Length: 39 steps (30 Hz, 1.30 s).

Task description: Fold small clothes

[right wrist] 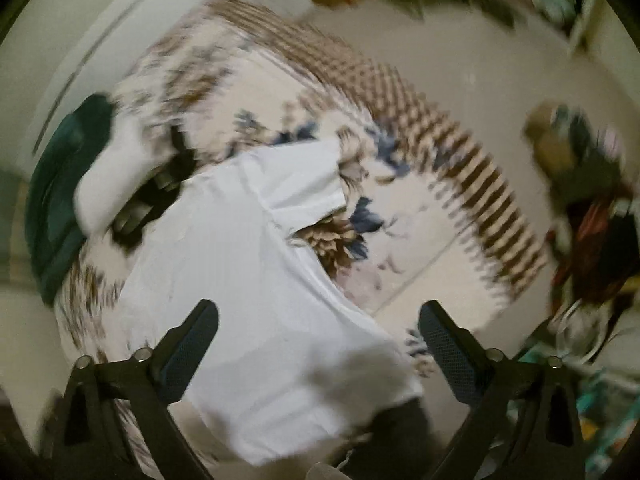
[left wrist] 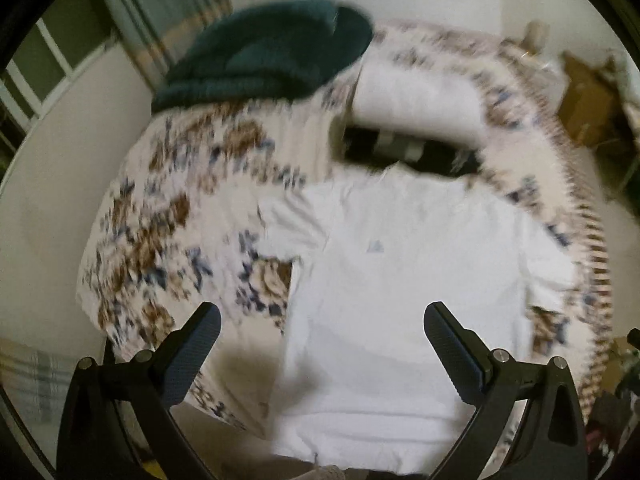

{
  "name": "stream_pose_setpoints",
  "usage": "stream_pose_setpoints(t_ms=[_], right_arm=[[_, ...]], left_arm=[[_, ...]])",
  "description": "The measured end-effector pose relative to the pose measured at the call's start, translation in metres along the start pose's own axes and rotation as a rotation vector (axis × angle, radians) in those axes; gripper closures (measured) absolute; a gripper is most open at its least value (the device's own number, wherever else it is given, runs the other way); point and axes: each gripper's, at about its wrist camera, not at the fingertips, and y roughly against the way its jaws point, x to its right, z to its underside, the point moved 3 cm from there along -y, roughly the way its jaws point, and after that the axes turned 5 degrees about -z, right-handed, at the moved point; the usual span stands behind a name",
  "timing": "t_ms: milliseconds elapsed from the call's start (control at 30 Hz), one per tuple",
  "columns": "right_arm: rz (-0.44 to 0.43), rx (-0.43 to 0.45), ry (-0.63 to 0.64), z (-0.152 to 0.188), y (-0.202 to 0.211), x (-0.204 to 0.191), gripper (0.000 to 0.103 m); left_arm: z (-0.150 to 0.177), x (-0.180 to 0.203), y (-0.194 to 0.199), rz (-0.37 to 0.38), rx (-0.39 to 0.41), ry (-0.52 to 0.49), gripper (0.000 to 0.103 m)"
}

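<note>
I had the white T-shirt [left wrist: 400,280] spread flat on the floral bed cover [left wrist: 160,220], front up, so its sleeves and hem lay reachable for a first fold. Both the left hand-held gripper [left wrist: 322,340] and the right hand-held gripper [right wrist: 318,336] hovered above its near hem, released and empty. Blur smeared everything — the folded pile [left wrist: 416,120] at the far end stayed unclear.

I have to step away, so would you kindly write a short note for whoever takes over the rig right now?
Left tongs: open, empty, above the white T-shirt.
Right tongs: open, empty, over the shirt's hem corner.
The shirt lies flat, front up, sleeves out, on the flowered bedspread. A folded white piece and a dark green towel sit beyond its collar.
Done: shirt laid out.
Left: every fold.
</note>
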Motion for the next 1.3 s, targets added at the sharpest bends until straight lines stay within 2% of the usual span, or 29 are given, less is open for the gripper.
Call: stream_pose_setpoints(t_ms=[33,100,233,300,333,400,433,467,533,567,633,700,833,933,1000,1067,1100,1133,1200,1233,1267,1300], right_arm=[[-0.013,-0.016,-0.029,-0.010,-0.025,0.008,0.006],[-0.052,-0.064,-0.126,-0.039,-0.100,0.035,0.008],[-0.104,-0.128,-0.298,-0.067,-0.208,0.071,0.013],[-0.141,-0.145,-0.373,-0.070,-0.242,0.080,0.019],[-0.167,-0.145,-0.412,-0.073,-0.261,0.085,0.025],[-0.219,-0.117,-0.469,-0.078,-0.287,0.087,0.034],[-0.241,-0.081,-0.488,-0.081,-0.297,0.085,0.049],[-0.249,-0.057,-0.494,-0.082,-0.301,0.083,0.069],[-0.233,-0.016,-0.489,-0.084,-0.304,0.073,0.096],[-0.231,0.010,-0.480,-0.086,-0.303,0.067,0.098],[-0.204,0.057,-0.431,-0.090,-0.297,0.050,0.099],[-0.153,0.104,-0.317,-0.095,-0.286,0.015,0.099],[-0.049,0.151,0.079,-0.091,-0.269,-0.095,0.099],[0.037,0.138,0.428,-0.059,-0.288,-0.188,0.099],[0.106,0.118,0.693,-0.019,-0.318,-0.250,0.099],[0.149,0.081,0.841,0.016,-0.340,-0.269,0.099],[0.175,0.018,0.909,0.037,-0.359,-0.276,0.099],[0.186,-0.047,0.938,0.047,-0.375,-0.281,0.098],[0.173,-0.125,0.927,0.059,-0.388,-0.281,0.089],[0.149,-0.140,0.892,0.059,-0.386,-0.279,0.077],[0.114,-0.151,0.824,0.054,-0.381,-0.274,0.059],[0.092,-0.155,0.787,0.052,-0.372,-0.264,0.053]], left_arm=[[0.002,0.006,-0.025,-0.017,-0.030,0.017,0.000],[0.004,0.017,-0.062,-0.040,-0.077,0.039,0.000],[0.010,0.029,-0.134,-0.080,-0.165,0.070,0.000],[0.015,0.035,-0.164,-0.093,-0.194,0.092,0.000],[0.018,0.037,-0.176,-0.093,-0.208,0.099,0.000],[0.019,0.039,-0.195,-0.088,-0.229,0.109,0.000],[0.020,0.042,-0.201,-0.084,-0.237,0.116,0.000],[0.022,0.042,-0.206,-0.076,-0.240,0.123,0.000],[0.023,0.044,-0.213,-0.064,-0.249,0.128,0.000],[0.023,0.043,-0.216,-0.052,-0.250,0.133,0.000],[0.023,0.038,-0.215,-0.043,-0.238,0.140,0.000],[0.023,0.028,-0.213,-0.041,-0.213,0.148,0.000],[0.022,0.003,-0.210,-0.057,-0.179,0.169,0.000],[0.024,-0.022,-0.211,-0.083,-0.163,0.175,0.000],[0.026,-0.039,-0.216,-0.110,-0.155,0.173,0.000],[0.028,-0.058,-0.223,-0.137,-0.160,0.171,0.000],[0.029,-0.065,-0.226,-0.141,-0.165,0.177,0.000],[0.030,-0.075,-0.230,-0.141,-0.175,0.189,0.000],[0.030,-0.090,-0.234,-0.141,-0.179,0.209,0.000],[0.029,-0.099,-0.238,-0.133,-0.179,0.222,0.000],[0.028,-0.104,-0.241,-0.123,-0.182,0.232,0.000],[0.028,-0.111,-0.245,-0.105,-0.192,0.253,0.000]])
